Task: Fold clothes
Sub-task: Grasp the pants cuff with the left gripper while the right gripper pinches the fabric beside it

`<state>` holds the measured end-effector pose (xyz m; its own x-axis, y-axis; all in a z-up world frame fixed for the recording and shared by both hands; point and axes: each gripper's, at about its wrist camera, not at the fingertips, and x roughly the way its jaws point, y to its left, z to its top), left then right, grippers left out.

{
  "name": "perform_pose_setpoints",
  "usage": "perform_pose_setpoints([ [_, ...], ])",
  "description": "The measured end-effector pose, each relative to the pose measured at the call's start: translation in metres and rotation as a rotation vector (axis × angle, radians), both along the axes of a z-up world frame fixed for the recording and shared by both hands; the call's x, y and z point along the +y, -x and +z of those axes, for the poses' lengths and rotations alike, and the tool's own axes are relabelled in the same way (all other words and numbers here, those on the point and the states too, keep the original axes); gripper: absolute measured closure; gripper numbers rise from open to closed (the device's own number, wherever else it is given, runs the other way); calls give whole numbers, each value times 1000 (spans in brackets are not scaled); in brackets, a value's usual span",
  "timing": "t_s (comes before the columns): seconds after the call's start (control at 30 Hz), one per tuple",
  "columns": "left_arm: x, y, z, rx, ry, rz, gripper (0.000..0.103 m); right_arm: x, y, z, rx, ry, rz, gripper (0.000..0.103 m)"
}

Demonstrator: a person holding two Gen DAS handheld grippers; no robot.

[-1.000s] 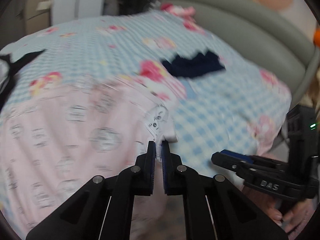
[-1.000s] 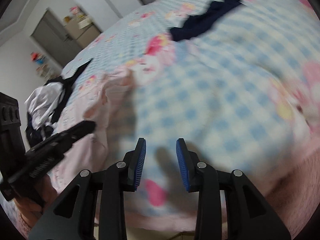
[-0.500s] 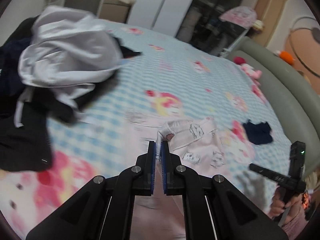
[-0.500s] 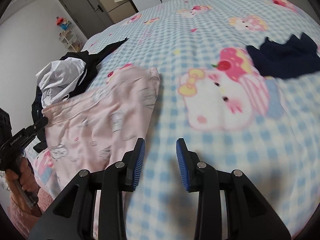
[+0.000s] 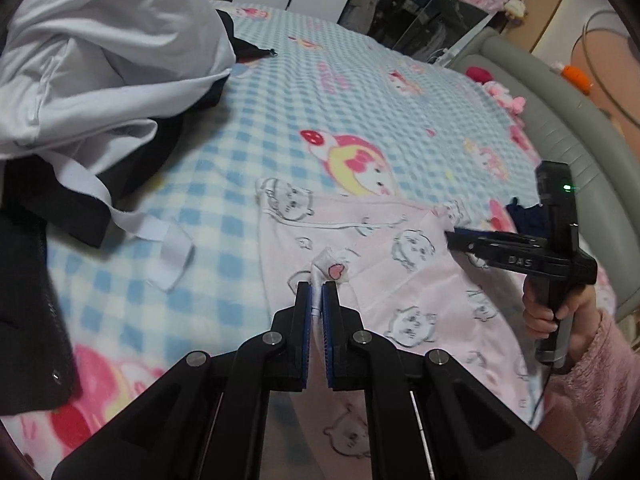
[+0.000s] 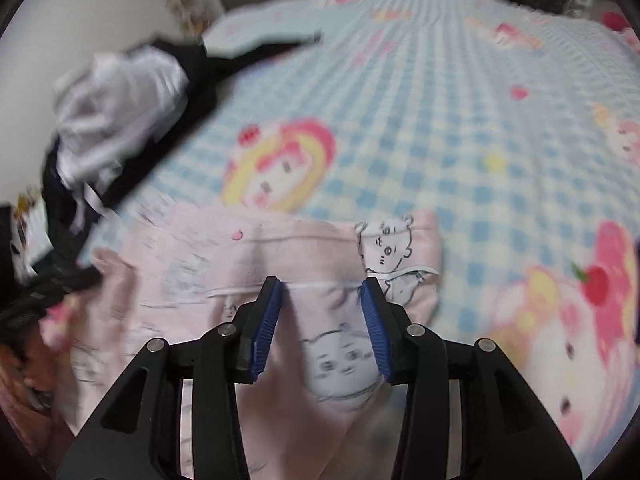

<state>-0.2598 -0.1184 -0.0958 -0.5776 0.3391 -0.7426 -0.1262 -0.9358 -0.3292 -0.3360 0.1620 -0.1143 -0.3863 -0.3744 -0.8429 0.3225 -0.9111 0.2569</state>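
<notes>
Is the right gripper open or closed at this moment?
Open. The right gripper shows a wide gap between its blue pads, with the pink garment visible between them, not pinched.

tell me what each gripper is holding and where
Left gripper pinches a bunched edge of the pink garment. Right gripper is open over it, holding nothing.

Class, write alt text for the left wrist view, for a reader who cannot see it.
The left gripper is shut on a pink cartoon-print garment on a blue checked bedspread. White and black clothes lie piled at left.
</notes>
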Motion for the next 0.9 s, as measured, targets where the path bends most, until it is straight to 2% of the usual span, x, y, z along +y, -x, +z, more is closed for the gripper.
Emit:
perform_pose_setpoints([
  [0.03,0,0,4,15,8,0,98,2,3,-6,-22,14,4,93],
  [0.17,0,9,36,108,18,-2,98,22,-16,24,82,56,-74,96],
  [0.27,0,31,38,115,52,5,98,35,-20,47,152,51,-147,96],
  [0.3,0,40,30,96,73,15,98,38,-16,47,156,38,-166,95],
  [0.33,-1,49,18,57,89,22,98,38,-8,41,138,21,-178,90],
  [0.37,-4,59,0,-19,90,24,97,38,1,31,98,9,-179,79],
  [0.4,-7,70,-20,-103,87,27,95,39,8,19,51,-2,-177,73],
  [0.43,-10,73,-31,-146,79,36,88,42,14,7,7,-13,-192,63],
  [0.47,-12,70,-35,-144,60,38,82,46,16,0,-20,4,-205,55],
  [0.5,-12,65,-33,-117,57,33,71,49,17,-5,-40,36,-212,52],
  [0.53,-12,60,-30,-87,58,25,62,52,18,-8,-48,70,-213,44],
  [0.57,-10,58,-29,-78,48,21,47,51,20,-10,-46,94,-204,35],
  [0.63,-1,60,-33,-87,85,15,44,48,23,-12,-38,117,-187,30],
  [0.67,4,62,-35,-93,107,13,55,46,22,-11,-34,115,-184,34],
  [0.7,9,64,-37,-90,140,13,73,43,22,-11,-29,113,-180,37],
  [0.73,13,65,-36,-89,138,4,78,41,21,-11,-24,111,-177,54],
  [0.77,16,65,-35,-90,127,-7,91,39,21,-10,-20,110,-174,70],
  [0.8,20,63,-29,-75,120,-19,93,37,20,-10,-15,108,-171,78],
  [0.83,24,59,-23,-56,113,-32,93,35,20,-10,-11,106,-168,91],
  [0.9,33,54,-6,-17,85,-60,94,49,7,9,19,156,-190,93],
])
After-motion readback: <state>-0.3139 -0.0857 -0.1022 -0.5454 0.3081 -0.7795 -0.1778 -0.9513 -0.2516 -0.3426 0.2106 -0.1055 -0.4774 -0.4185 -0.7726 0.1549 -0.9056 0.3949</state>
